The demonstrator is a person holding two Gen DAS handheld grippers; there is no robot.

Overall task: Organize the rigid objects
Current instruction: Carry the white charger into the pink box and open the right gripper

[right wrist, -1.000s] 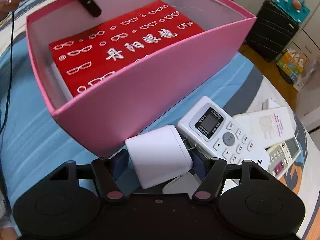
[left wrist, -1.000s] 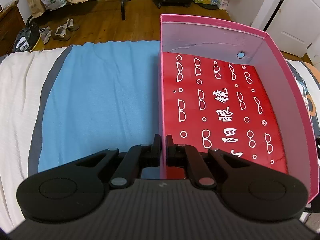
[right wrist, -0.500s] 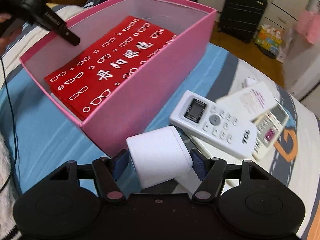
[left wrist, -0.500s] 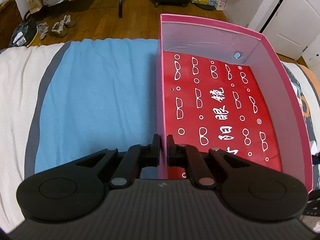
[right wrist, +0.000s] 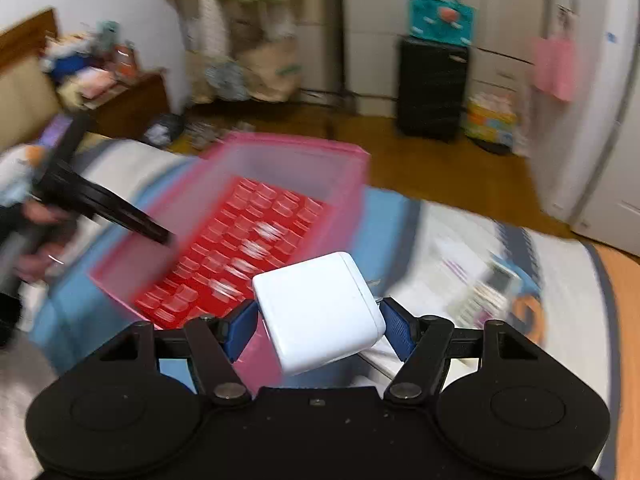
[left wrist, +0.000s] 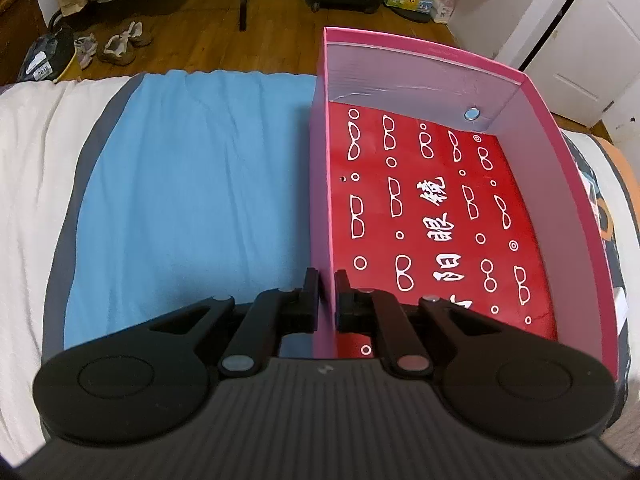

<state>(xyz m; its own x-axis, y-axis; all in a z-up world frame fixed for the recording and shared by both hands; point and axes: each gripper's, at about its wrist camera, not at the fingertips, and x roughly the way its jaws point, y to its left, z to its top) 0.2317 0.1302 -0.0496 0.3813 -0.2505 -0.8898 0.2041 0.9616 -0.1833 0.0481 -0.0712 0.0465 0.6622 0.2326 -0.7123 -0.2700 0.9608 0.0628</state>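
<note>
Left gripper point(left wrist: 327, 296) clenched on the near left wall of the pink box point(left wrist: 560, 184), 1 finger outside over the blue blanket point(left wrist: 192, 200), the other inside over the red sheet point(left wrist: 440, 220) that covers the box floor, and the thin wall is pinched flat between them. That sheet carries white spectacle outlines and white characters, and a small round metal stud point(left wrist: 472, 114) sits on the far inner wall near the right corner. The box rests on the bed, blue blanket running out to its left with a grey band and then white bedding point(left wrist: 32, 200) beyond. Over to the right wrist view, and it is smeared with motion blur: the right gripper point(right wrist: 318, 320) grasps a white charger block point(right wrist: 316, 312), blue pads pressing its 2 sides, the block tilted with a metal prong just showing at its right edge. The block is up in the air, in front of the near corner of the pink box and above its rim line in this view. Right of it on the bed lie pale remote controls point(right wrist: 492, 284), too blurred to count with confidence. At far left a hand point(right wrist: 36, 216) holds the other gripper, its black fingers reaching down onto the box's left wall. Behind, a black suitcase point(right wrist: 432, 88) stands on the wooden floor.
</note>
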